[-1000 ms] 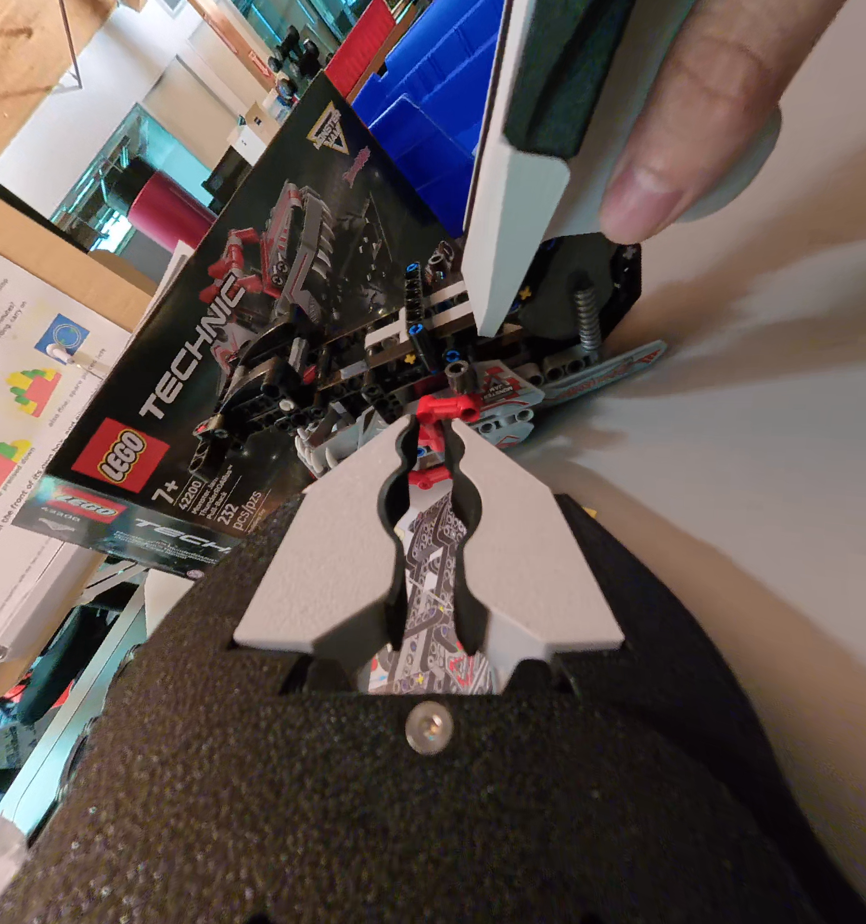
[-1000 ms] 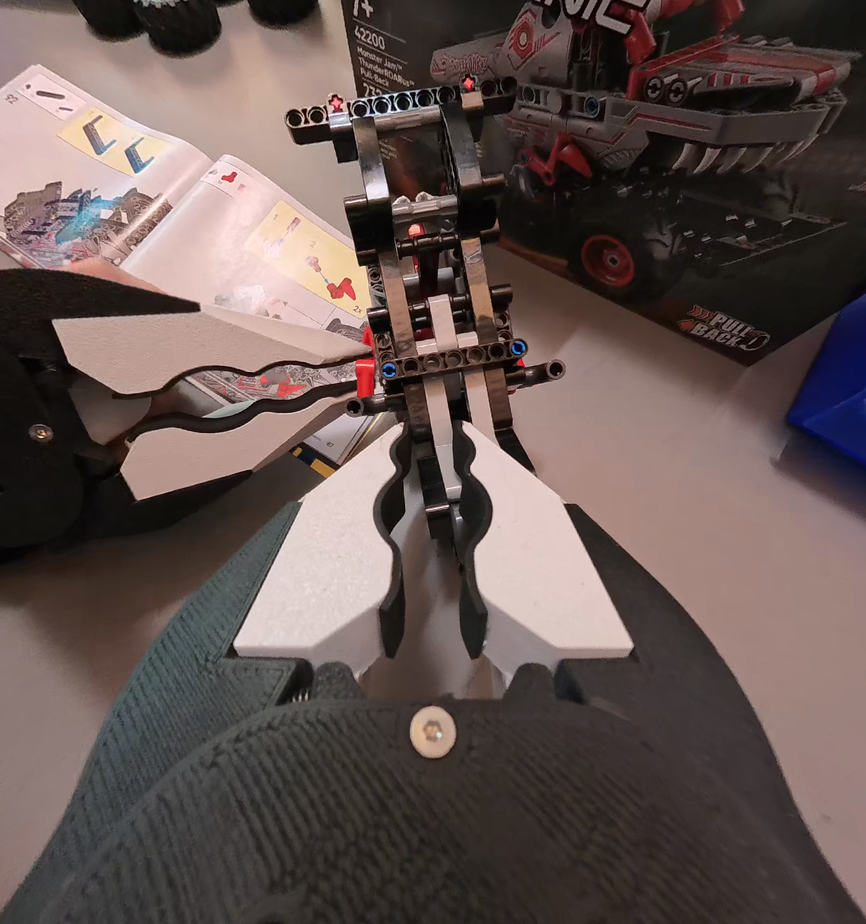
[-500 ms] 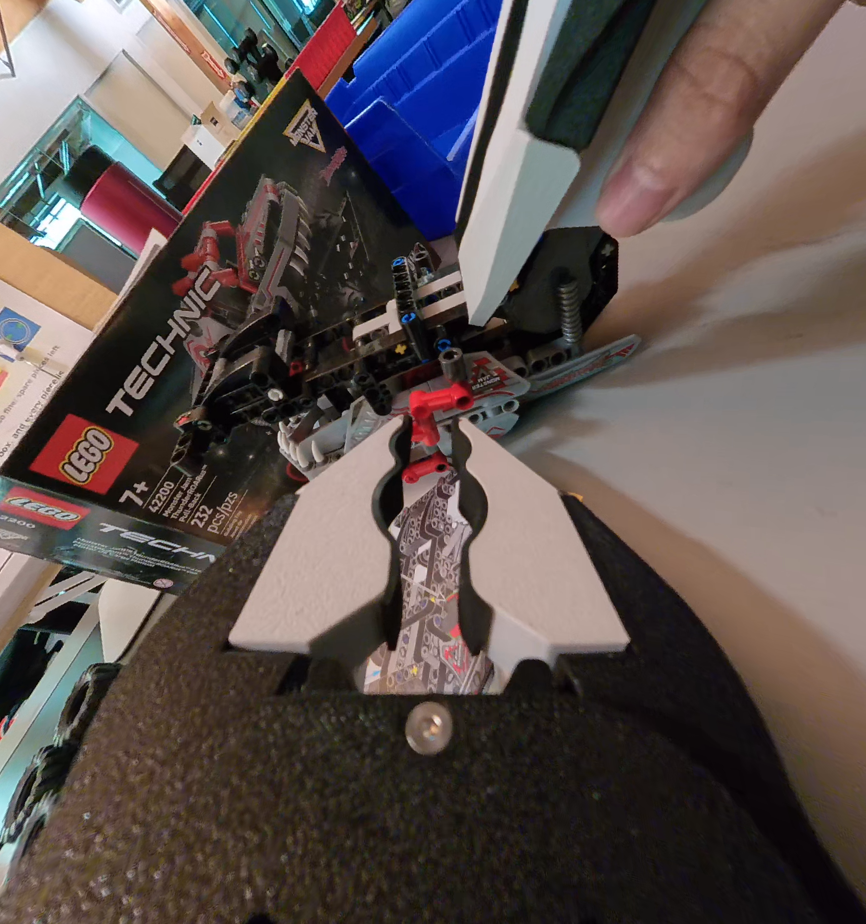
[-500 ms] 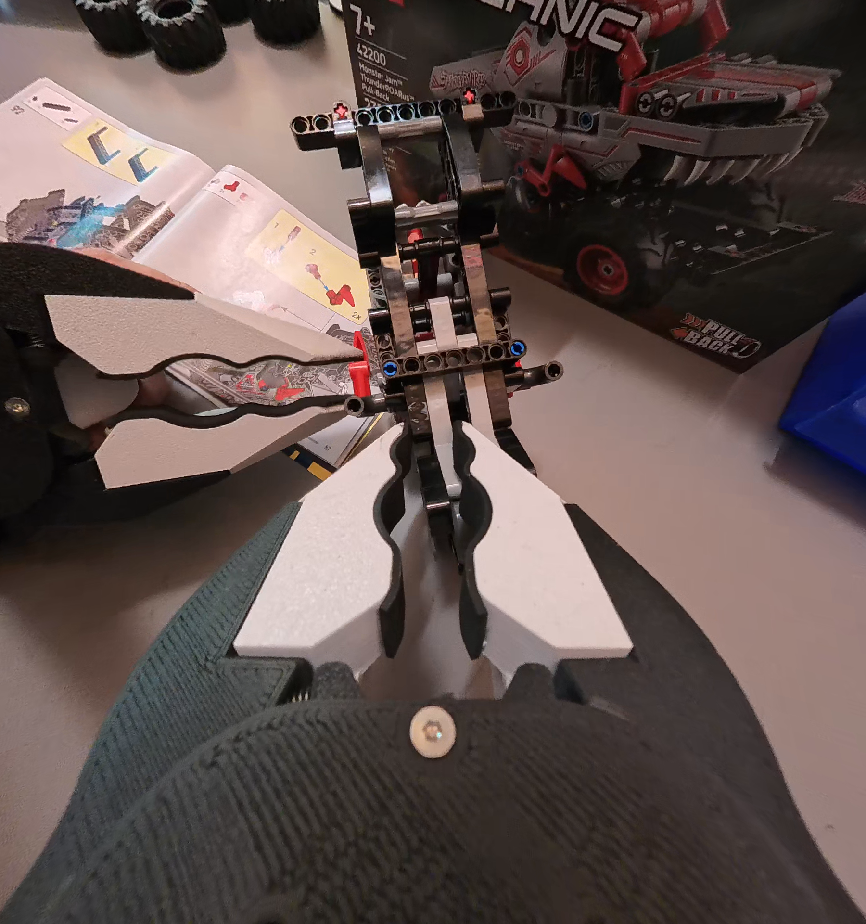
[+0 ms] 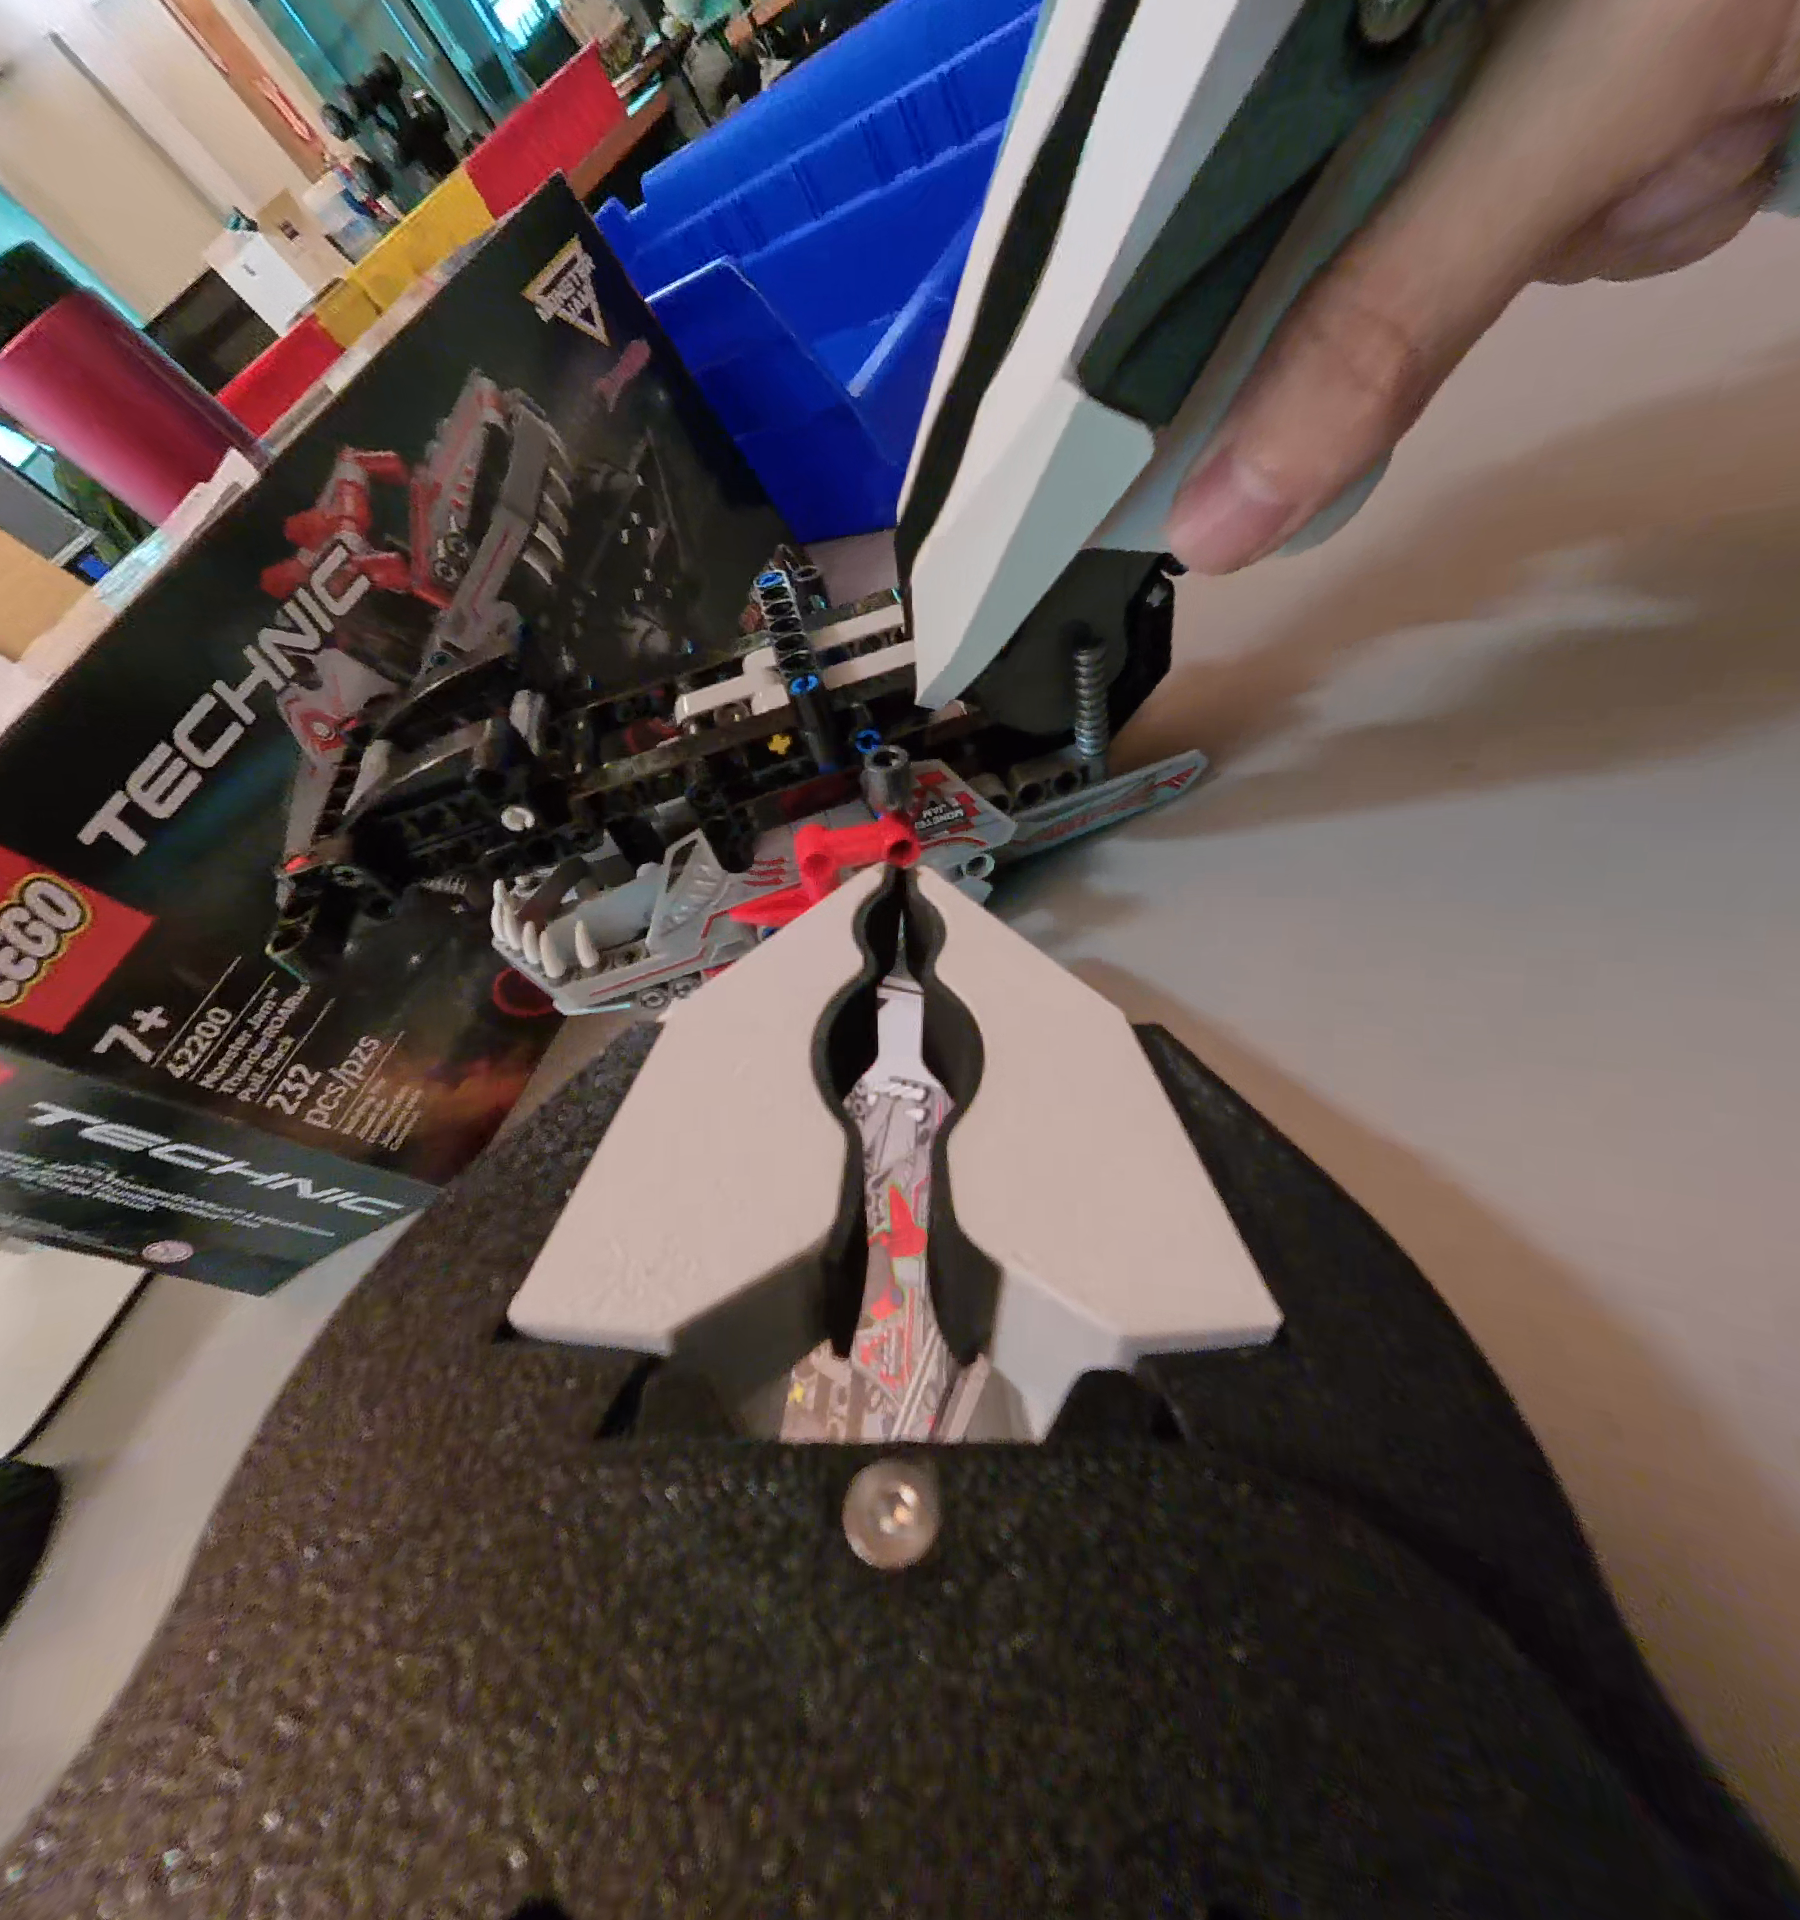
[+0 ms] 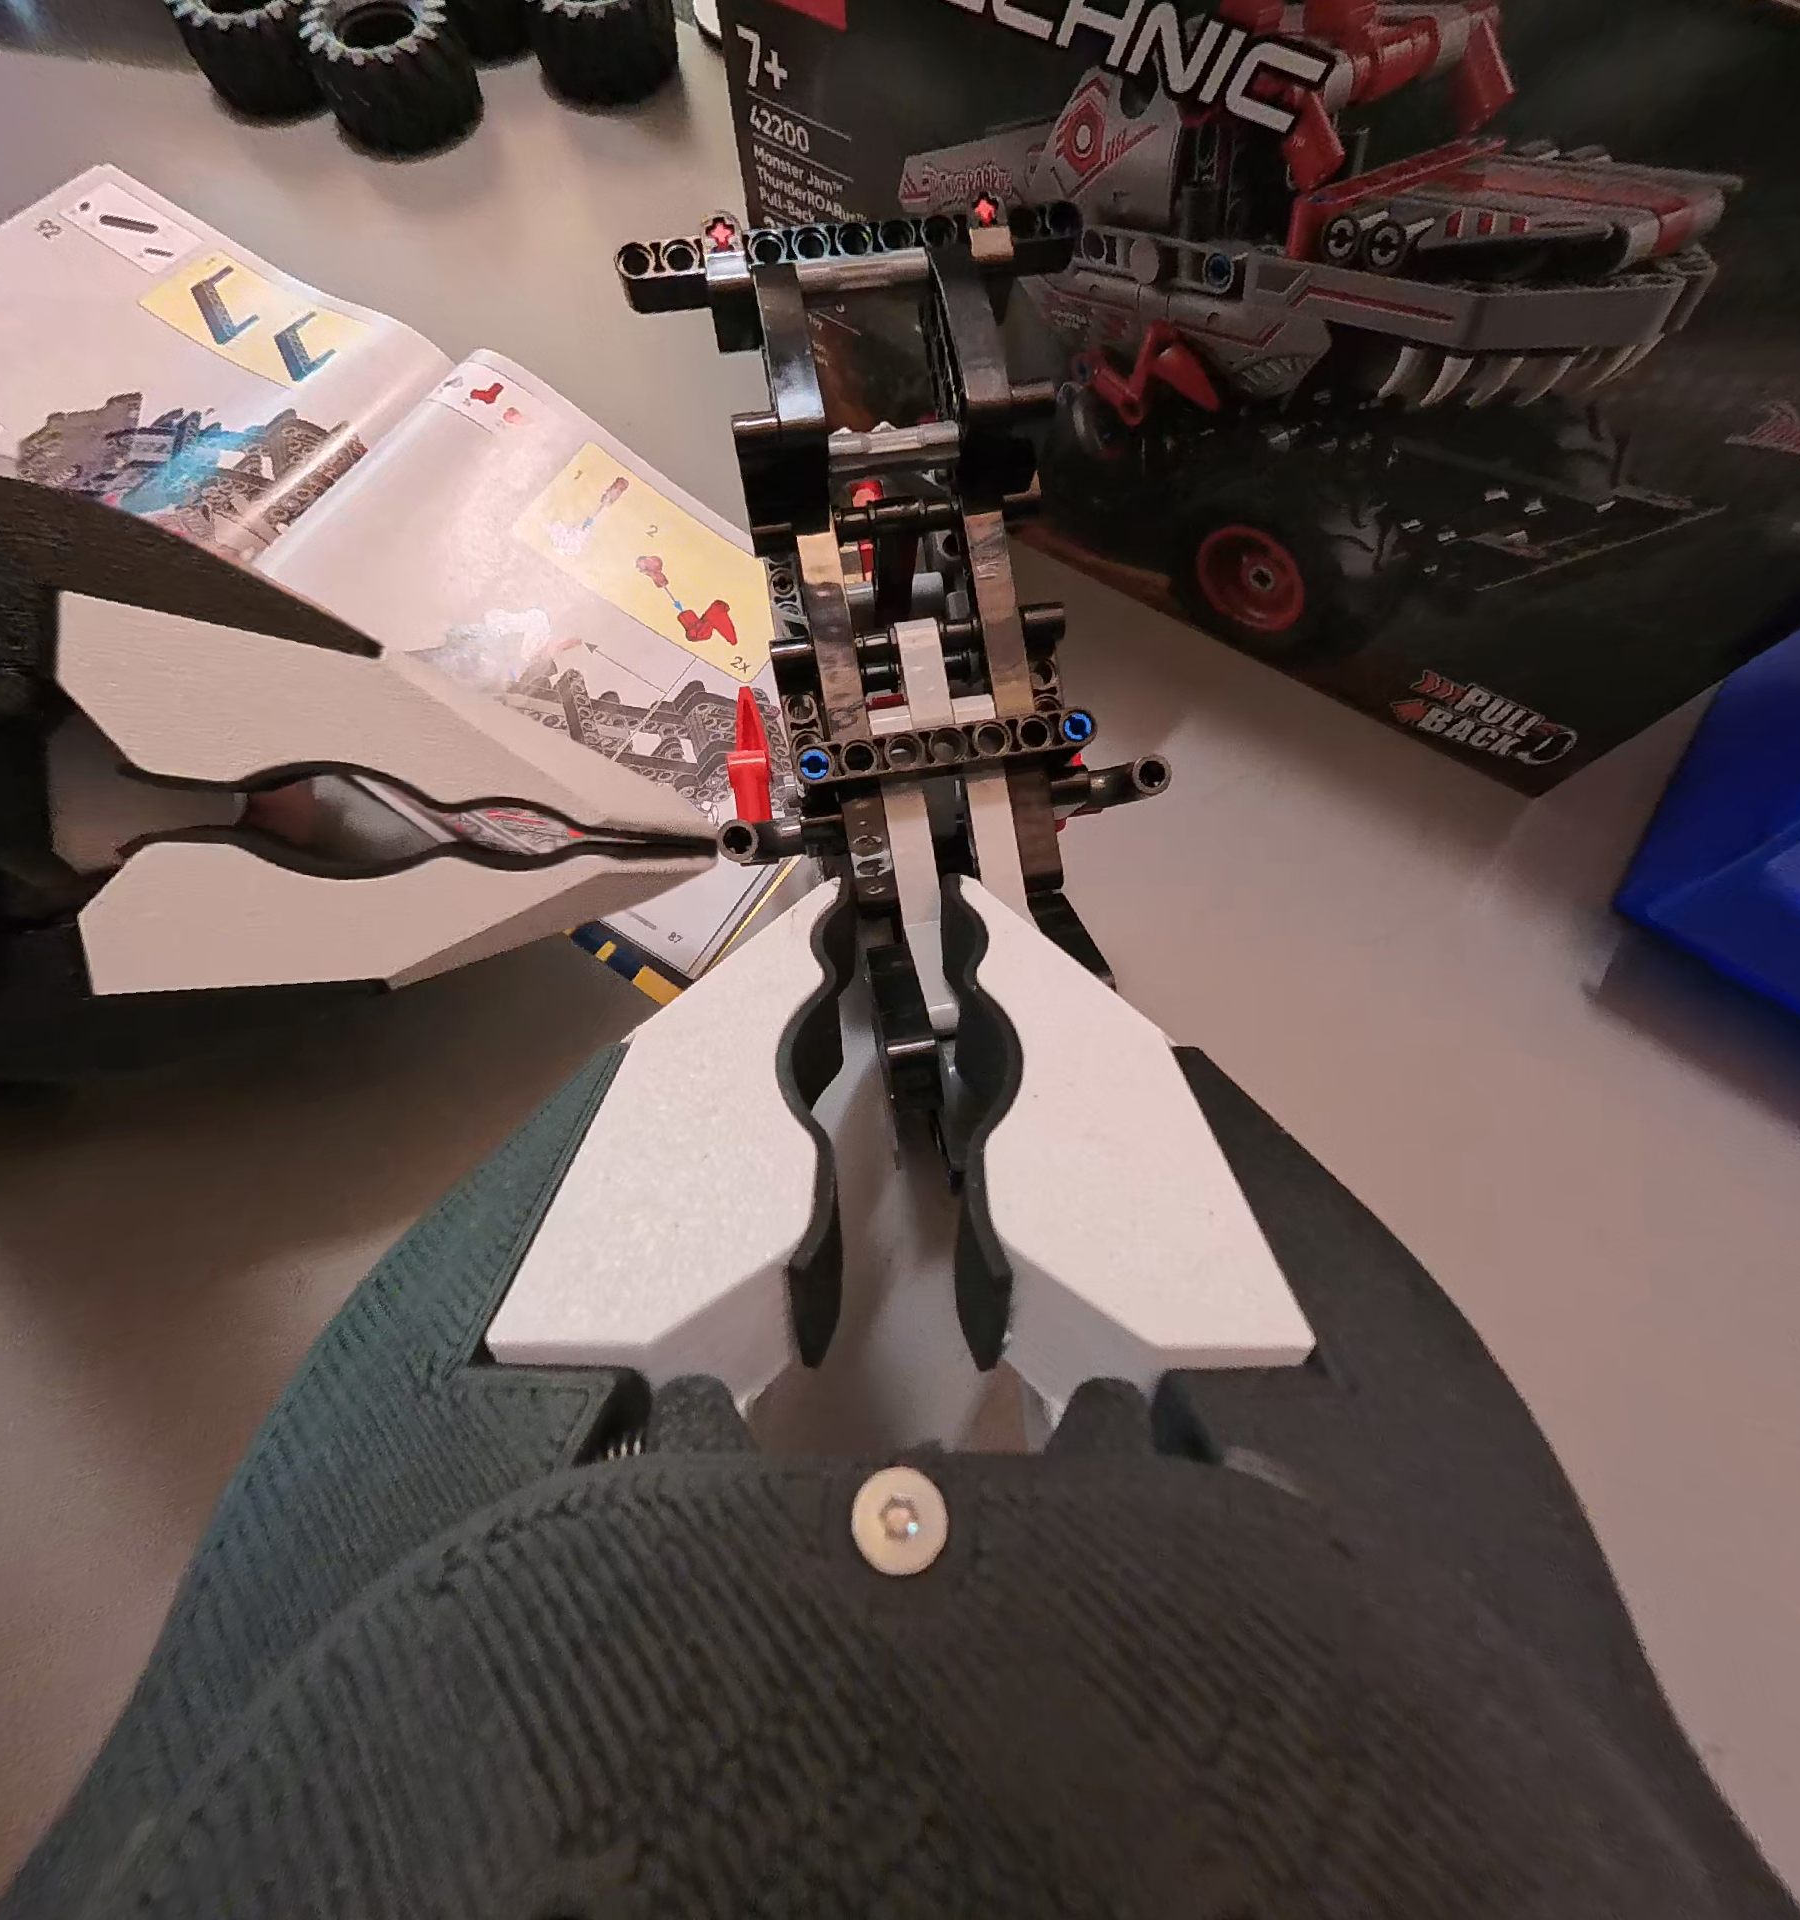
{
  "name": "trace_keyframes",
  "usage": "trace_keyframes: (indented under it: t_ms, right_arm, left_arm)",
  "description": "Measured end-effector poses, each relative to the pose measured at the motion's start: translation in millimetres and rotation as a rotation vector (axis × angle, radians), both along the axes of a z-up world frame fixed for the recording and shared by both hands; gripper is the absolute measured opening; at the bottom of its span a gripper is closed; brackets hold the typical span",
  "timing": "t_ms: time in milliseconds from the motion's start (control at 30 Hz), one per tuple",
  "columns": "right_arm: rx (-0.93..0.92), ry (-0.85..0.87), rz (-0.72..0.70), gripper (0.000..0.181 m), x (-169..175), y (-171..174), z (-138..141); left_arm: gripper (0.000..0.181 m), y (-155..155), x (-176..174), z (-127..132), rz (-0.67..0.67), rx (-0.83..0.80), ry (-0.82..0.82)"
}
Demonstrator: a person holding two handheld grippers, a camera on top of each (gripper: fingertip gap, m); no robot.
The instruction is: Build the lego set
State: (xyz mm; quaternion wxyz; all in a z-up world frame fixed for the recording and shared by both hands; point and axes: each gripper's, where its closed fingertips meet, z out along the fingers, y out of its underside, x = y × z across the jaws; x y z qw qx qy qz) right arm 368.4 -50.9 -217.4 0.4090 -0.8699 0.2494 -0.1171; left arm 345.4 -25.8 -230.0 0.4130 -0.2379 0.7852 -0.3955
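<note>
R gripper [image 6: 901,1049] jaws clamp the black chassis [image 6: 901,582] end-on, standing off the worktop [image 6: 1395,1039] toward 12, prob. to steady it. L gripper [image 6: 714,836], jaws nearly shut, nothing clearly held, noses in from 9 beside the red connector [image 6: 746,764] on the chassis side.

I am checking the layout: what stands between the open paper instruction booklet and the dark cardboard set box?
The black plastic lego frame, upright in the right tool, as the right wrist view shows.

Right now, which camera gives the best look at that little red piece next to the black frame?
The left wrist view: the red connector sits unobstructed just past the left gripper, whose jaws are closed, against the black frame. The right wrist view shows it only edge-on, a thin red sliver beside the frame the right gripper clamps.
</note>
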Motion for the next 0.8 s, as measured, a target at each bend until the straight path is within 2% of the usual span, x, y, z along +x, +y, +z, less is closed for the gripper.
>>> trace_keyframes:
  t_ms: [500,800]
  right_arm:
    - [0.007,0.015,0.084,0.015,-2.1,0.3,-0.4]
    - [0.005,-0.003,0.054,0.015,0.3,0.3,0.0]
  left_arm:
    - [0.0,-6.7,6.3,-1.2,-0.013,0.077,-0.06]
    - [0.0,-2.8,4.3,-4.1,-0.003,0.107,-0.069]
